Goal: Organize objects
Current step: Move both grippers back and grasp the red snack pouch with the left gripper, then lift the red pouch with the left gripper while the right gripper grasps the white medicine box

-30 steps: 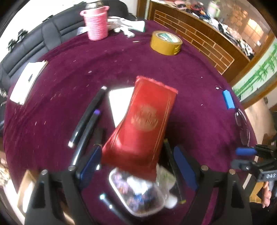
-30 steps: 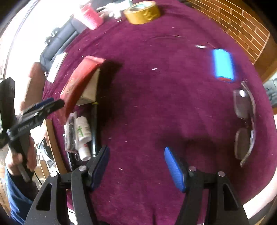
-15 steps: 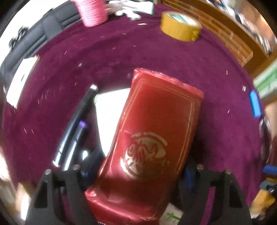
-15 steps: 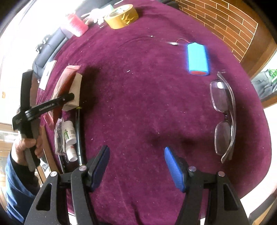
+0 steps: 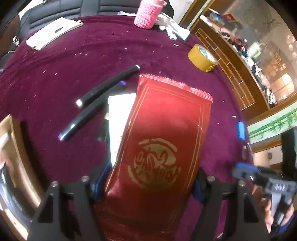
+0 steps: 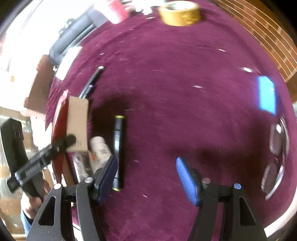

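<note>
A red foil packet (image 5: 163, 140) with a gold emblem fills the space between the pads of my left gripper (image 5: 149, 181). The jaws are closing and the pads press its two long edges. Behind the packet is a cardboard box (image 5: 120, 118); whether the jaws also hold it I cannot tell. In the right wrist view the packet (image 6: 59, 118) and box (image 6: 78, 120) sit at the left under the left gripper's finger (image 6: 55, 148). My right gripper (image 6: 146, 178) is open over bare purple cloth, with a black gold-tipped tube (image 6: 117, 148) just beside its left pad.
Two dark pens (image 5: 107, 85) lie left of the packet. A tape roll (image 5: 202, 57), pink cup (image 5: 148, 13) and notebook (image 5: 53, 31) sit far back. A blue battery pack (image 6: 266, 94) and glasses (image 6: 276, 153) lie at the right edge. A white bottle (image 6: 101, 148) lies by the tube.
My left gripper has come down around the red packet and closed on it, then rolled and shifted with it. The right gripper has swung left, bringing the tube and bottle near its left pad.
</note>
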Tool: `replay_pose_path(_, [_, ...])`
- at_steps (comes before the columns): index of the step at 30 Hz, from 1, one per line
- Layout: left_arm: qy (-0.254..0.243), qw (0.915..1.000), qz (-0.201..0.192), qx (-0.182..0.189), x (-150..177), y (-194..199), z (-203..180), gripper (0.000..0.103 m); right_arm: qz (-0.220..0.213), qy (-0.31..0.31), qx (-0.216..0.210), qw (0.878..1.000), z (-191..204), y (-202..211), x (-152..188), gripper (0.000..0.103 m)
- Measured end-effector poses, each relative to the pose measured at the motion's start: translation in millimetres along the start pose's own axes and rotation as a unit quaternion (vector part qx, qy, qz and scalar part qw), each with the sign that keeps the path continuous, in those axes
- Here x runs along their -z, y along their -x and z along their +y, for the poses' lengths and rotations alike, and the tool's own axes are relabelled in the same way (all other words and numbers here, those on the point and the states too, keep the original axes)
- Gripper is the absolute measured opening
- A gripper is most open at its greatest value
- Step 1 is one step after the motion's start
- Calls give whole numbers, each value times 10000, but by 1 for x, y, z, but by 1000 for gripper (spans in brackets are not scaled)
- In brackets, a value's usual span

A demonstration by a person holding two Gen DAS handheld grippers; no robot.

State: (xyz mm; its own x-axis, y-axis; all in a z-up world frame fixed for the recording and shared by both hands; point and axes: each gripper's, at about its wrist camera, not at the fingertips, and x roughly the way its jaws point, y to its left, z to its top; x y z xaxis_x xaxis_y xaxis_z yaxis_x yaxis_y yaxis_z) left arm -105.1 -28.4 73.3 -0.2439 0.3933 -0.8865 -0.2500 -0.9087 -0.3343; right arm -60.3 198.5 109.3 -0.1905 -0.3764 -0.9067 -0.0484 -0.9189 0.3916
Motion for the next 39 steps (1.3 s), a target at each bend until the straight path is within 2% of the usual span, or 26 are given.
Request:
replay_pose_path(3, [94,9998,-6,169,9,8,8,72,27,176,-23,9998,22,-8,-5,70])
replay_pose_path(7, [178,9997,111,91,16,0,13,72,175,360,-103,9991,41,-18,-2,70])
replay_pose_path(13, [-40,9997,241,70,25,-1,3,73,186,253,-124,9994,37,-19,2,70])
replay_pose_path(16, [-87,9999,89,32,25,8,2,73,129,162,-112,9997,31,-15,3,70])
replay_pose_path(19, [-65,9999,93,-49,25,9,5,60,110,100,-118,9998,29,-12,5,71])
replay_pose_path(22, [19,10000,86,-24,24,6,9,60,75,104,-123,9998,31,-10,7,71])
replay_pose_path(24, [55,9999,87,-23,24,5,10,62,67,125,-134,9998,33,-9,9,71])
replay_pose_path(25, [148,9998,115,-31,23,3,12,67,62,146,-136,9998,34,-9,10,71])
replay_pose_path(27, [290,9995,122,25,24,1,17,71,49,185,-126,9997,37,-8,12,71])
replay_pose_path(33, [628,9975,44,318,25,-6,35,73,59,232,-96,9997,40,-7,16,71])
replay_pose_path(35, [708,9966,-52,407,26,-7,39,65,54,255,-74,9996,42,-6,17,71])
replay_pose_path(36, [815,9955,-91,479,26,-7,43,56,47,268,-60,9996,43,-6,17,71])
replay_pose_path(39, [1001,9932,-101,581,28,-6,52,48,28,335,-27,9994,49,-5,17,71])
